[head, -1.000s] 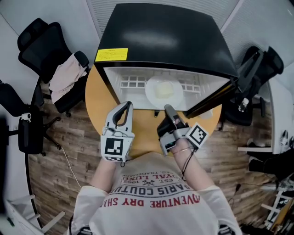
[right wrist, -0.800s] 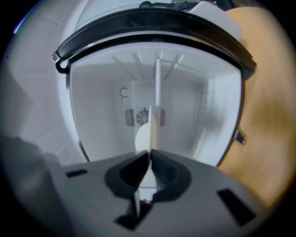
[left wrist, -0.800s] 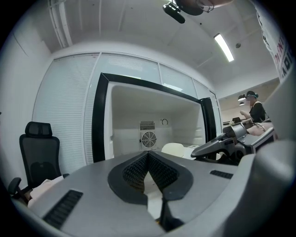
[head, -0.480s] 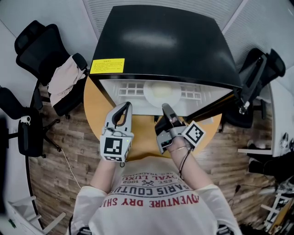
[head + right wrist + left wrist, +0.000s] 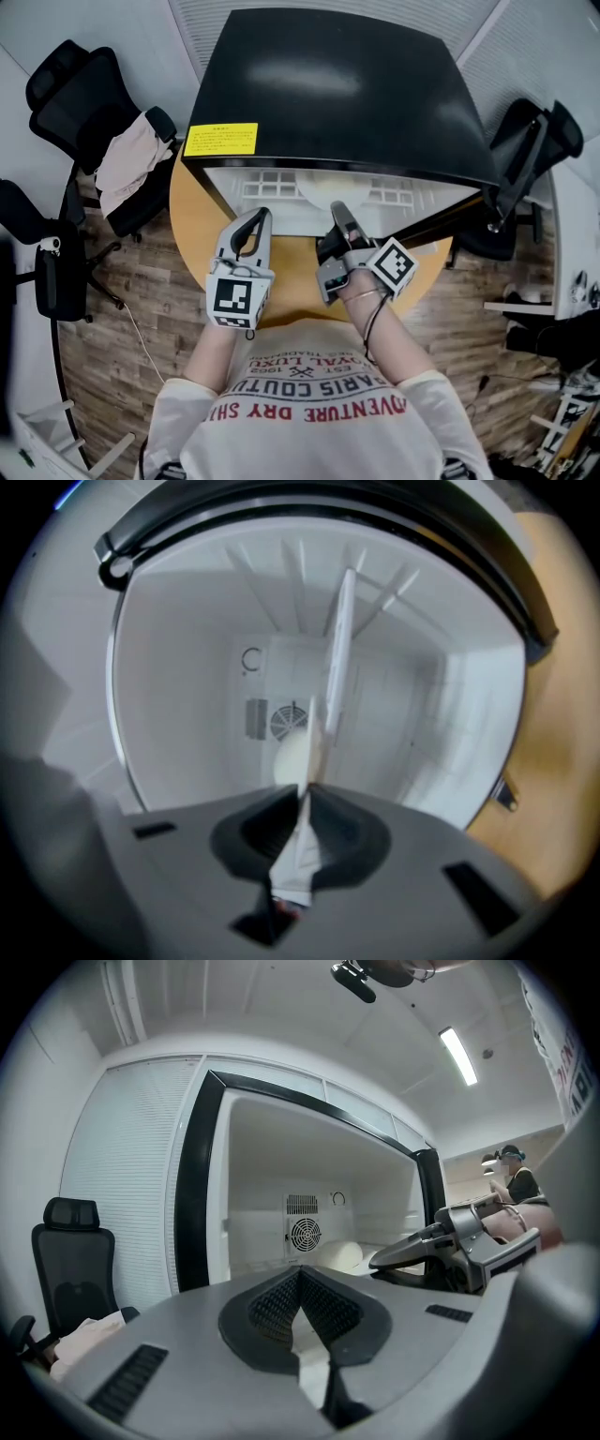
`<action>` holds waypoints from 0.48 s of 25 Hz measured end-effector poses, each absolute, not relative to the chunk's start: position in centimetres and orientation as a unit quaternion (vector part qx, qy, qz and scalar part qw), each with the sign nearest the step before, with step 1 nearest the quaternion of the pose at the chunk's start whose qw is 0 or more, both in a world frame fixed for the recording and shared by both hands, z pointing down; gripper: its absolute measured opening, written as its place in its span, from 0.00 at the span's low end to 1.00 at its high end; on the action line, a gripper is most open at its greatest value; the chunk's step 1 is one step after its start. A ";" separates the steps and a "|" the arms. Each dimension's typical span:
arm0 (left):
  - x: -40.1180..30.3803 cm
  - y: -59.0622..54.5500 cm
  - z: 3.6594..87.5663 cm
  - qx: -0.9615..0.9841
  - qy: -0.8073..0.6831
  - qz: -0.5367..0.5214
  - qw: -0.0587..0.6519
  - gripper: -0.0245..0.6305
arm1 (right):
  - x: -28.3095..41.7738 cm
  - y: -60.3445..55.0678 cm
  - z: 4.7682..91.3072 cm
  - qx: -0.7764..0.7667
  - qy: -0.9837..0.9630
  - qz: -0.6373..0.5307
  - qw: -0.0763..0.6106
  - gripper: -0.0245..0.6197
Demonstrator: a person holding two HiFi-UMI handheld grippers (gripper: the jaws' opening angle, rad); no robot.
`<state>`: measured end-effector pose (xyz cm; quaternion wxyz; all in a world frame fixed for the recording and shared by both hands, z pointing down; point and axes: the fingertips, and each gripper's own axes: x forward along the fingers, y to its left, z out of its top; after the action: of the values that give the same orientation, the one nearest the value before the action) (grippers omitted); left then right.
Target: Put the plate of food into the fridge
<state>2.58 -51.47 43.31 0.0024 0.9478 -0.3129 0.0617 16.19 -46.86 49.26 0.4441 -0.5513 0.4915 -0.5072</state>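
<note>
Fridge (image 5: 328, 84), black and squat, took up most of the round wooden table (image 5: 192, 216) in front of me, with its door (image 5: 441, 223) swung out to my right. Office chairs stood well apart on both sides, and the left chair (image 5: 66, 84) was draped with a pale cloth (image 5: 127, 159); neither was in my way. The plate of food (image 5: 326, 194) lay flat on the white shelf (image 5: 267, 183) inside, near the front, mostly hidden under the fridge's top edge. My right gripper (image 5: 339, 210) reached into the opening with its jaws narrow and the plate's near rim between the tips. The jaws had just been opening a little, though the pads looked to touch the rim. My left gripper (image 5: 262, 216) hung just outside, jaws together on nothing. I judged the plate stiff, smooth and breakable. It seemed light enough for a one-sided hold at the rim but apt to tip, so it had to stay level or the pale mound of food (image 5: 342, 1255) would slide. Only the door beside my right wrist needed minding.
</note>
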 end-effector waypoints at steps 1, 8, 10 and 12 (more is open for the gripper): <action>2.6 -51.5 43.4 0.948 -0.312 0.062 0.003 0.09 | 16.1 -47.0 49.4 -0.553 0.492 -0.510 0.438 0.13; 2.8 -50.9 43.2 0.948 -0.312 0.061 0.002 0.09 | 15.8 -47.2 50.4 -0.547 0.480 -0.534 0.431 0.31; 2.6 -51.4 43.4 0.948 -0.313 0.062 0.003 0.09 | 15.9 -47.9 50.8 -0.549 0.480 -0.534 0.428 0.35; 2.4 -51.5 43.6 0.947 -0.316 0.064 0.005 0.09 | 16.0 -48.2 51.0 -0.553 0.482 -0.531 0.424 0.37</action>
<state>2.44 -51.49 43.56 0.0050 0.9467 -0.3157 0.0636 15.98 -48.25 50.97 0.4244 -0.5528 0.4816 -0.5314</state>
